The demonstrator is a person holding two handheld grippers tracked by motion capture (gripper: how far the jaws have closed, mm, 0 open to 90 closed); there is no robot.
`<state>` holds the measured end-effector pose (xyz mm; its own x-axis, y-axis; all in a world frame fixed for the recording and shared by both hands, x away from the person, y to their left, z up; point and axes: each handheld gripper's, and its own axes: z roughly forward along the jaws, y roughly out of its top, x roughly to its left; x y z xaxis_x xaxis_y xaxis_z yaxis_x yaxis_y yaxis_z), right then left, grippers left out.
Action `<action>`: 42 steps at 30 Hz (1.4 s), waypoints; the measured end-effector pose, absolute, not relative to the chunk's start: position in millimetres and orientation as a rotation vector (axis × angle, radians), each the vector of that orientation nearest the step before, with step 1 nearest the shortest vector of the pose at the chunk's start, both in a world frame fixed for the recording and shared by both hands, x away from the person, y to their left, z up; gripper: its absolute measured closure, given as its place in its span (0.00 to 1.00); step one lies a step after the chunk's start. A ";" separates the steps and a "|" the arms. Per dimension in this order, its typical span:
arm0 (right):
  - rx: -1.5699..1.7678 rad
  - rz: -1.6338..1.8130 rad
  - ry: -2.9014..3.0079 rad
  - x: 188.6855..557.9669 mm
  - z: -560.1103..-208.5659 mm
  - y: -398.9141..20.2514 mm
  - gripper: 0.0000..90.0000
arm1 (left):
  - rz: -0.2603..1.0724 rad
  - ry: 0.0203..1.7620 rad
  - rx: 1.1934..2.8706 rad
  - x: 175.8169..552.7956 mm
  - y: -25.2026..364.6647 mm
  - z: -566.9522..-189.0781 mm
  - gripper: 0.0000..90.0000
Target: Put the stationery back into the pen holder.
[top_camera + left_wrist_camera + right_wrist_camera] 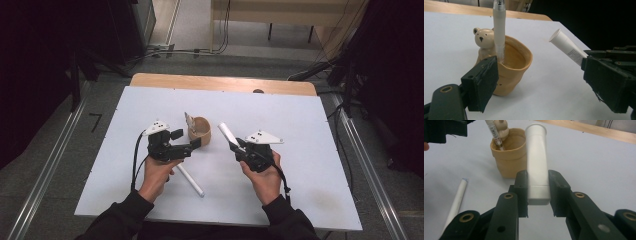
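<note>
A tan cup (202, 133) with a small bear figure (483, 37) on its rim stands mid-table, and a clear pen (499, 30) stands upright in it. My left gripper (186, 138) sits just left of the cup, open wide. The cup (511, 75) lies ahead between the two jaws, and neither pad touches it. My right gripper (240, 146) is to the right of the cup, shut on a white tube (537, 170). That tube (226, 133) slants up toward the cup (507, 165).
A white stick-like pen (191, 181) lies on the white tabletop (310, 115) near my left hand, also seen in the right gripper view (456, 200). A wooden strip (220, 82) edges the far side. Bare tabletop stretches to the right and far back.
</note>
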<state>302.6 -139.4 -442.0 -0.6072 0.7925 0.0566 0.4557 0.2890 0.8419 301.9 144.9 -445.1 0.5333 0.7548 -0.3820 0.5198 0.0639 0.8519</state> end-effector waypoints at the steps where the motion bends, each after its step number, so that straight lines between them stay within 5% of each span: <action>1: 1.122 1.242 2.192 302.6 -442.1 -139.2 0.77 | 0.250 1.113 1.598 302.1 144.9 -445.1 0.16; 42: 1.016 1.317 2.209 292.0 -438.4 -124.4 0.77 | 0.105 1.081 1.543 326.2 122.2 -444.3 0.25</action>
